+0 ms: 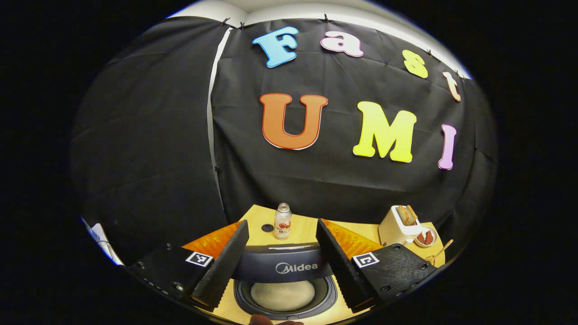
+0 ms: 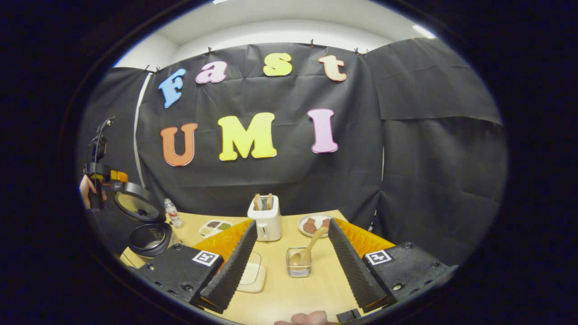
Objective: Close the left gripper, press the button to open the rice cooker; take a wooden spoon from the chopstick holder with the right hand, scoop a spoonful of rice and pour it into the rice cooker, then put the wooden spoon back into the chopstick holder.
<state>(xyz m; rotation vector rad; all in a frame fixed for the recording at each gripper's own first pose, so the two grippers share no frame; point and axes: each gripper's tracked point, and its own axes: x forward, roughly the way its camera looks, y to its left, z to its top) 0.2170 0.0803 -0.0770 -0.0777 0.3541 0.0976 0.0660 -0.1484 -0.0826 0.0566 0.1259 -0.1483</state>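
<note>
The rice cooker stands open at the table's left end, its round lid tilted up. In the left gripper view its dark pot lies right below me, pale inside. My left gripper hovers above it, open and holding nothing; it appears again, held by a hand, up beside the lid. A wooden spoon leans in the clear chopstick holder at mid-table. My right gripper is open with nothing in it, its fingers either side of the holder and short of it.
A white toaster with bread stands behind the holder, with a plate of food to its right. A small bottle, a compartment tray and a pale square dish are also on the wooden table.
</note>
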